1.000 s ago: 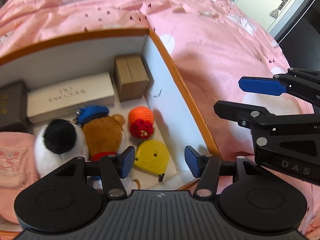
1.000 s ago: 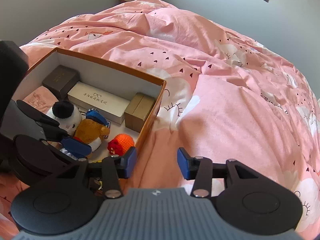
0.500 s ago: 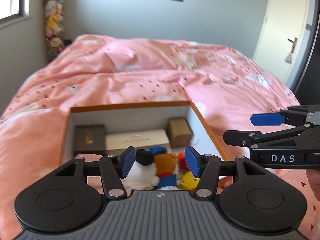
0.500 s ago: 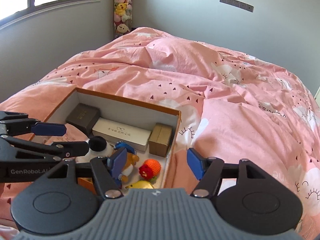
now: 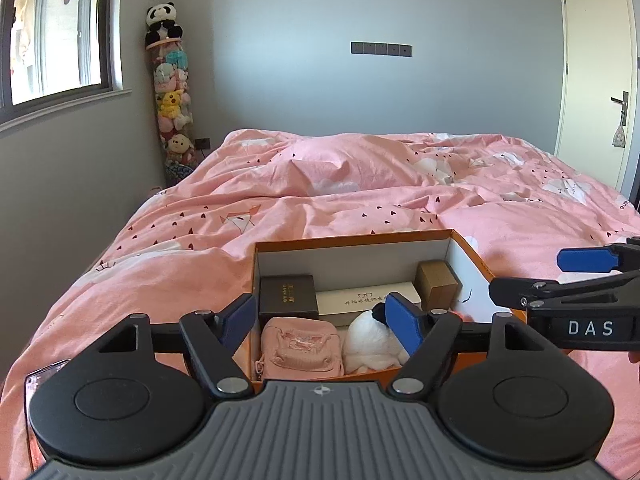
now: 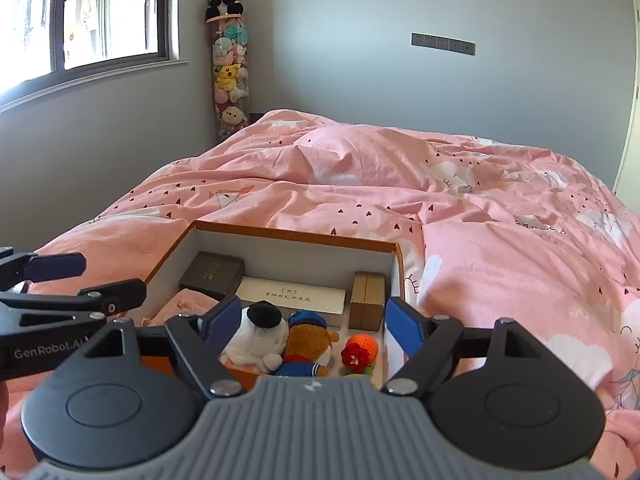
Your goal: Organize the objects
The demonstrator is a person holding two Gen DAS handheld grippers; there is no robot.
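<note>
An orange-rimmed cardboard box (image 5: 352, 237) (image 6: 296, 234) lies on the pink bed. It holds a dark box (image 5: 288, 296), a white glasses case (image 6: 292, 294), a brown box (image 6: 366, 300), a pink pouch (image 5: 300, 346), a white plush (image 6: 256, 336), a bear plush (image 6: 310, 344) and an orange crocheted ball (image 6: 360, 350). My left gripper (image 5: 320, 320) (image 6: 112, 276) hovers before the box's near left end, jaws opening, gripping nothing. My right gripper (image 6: 312, 322) (image 5: 528, 276) hangs near the right end, jaws opening too, nothing held.
The pink duvet (image 5: 360, 184) covers the bed around the box. A clear tube of plush toys (image 6: 230, 76) topped by a panda stands in the far left corner under a window (image 6: 92, 20). A white door (image 5: 592, 80) is at the right.
Both grippers drew back from the box and tipped upward, so the room came into view. Their jaws spread wider. The things in the box stayed put.
</note>
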